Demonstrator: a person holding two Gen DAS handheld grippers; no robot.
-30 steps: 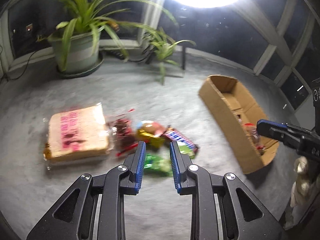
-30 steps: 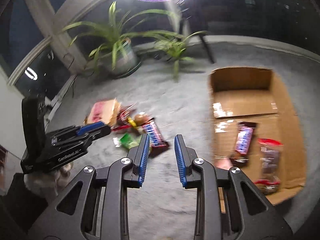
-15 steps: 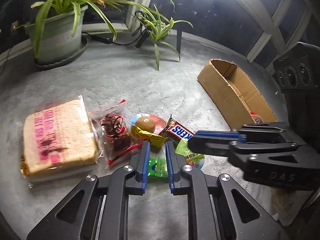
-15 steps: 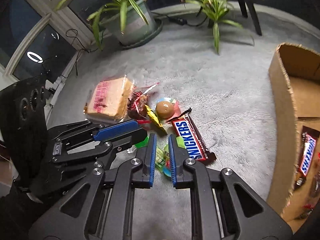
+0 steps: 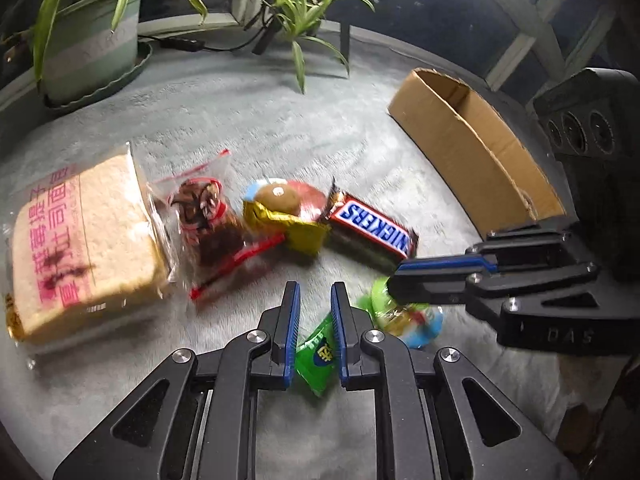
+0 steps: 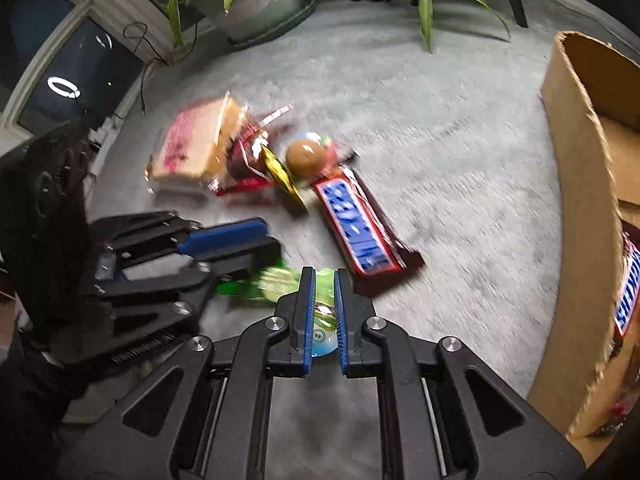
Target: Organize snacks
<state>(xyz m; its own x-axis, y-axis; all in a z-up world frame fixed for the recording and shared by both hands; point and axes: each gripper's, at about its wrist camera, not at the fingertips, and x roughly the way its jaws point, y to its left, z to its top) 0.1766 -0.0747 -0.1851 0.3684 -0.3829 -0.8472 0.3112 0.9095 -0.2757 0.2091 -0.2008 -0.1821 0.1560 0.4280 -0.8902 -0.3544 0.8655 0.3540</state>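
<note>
Both tools have dropped toward the snack pile since a second ago, and your right tool [image 6: 323, 312] has crossed over from the cardboard box [image 5: 472, 148] to the near edge of the heap. Its jaws are now nearly closed on the round green-and-blue jelly cup [image 6: 322, 336]. Your left tool [image 5: 313, 324] is slightly parted, with the green sachet [image 5: 316, 356] between its pads; whether it grips, you cannot tell. You are mid-pick, judging by this; next, lift each item clear and carry it to the box, which already holds a Snickers. Expect crinkly, slippery film on the sachet and a rigid cup. Beyond lie the Snickers bar [image 5: 372, 230], a bagged bread slice [image 5: 80, 240] and fuzzy grey carpet [image 5: 240, 120].
</note>
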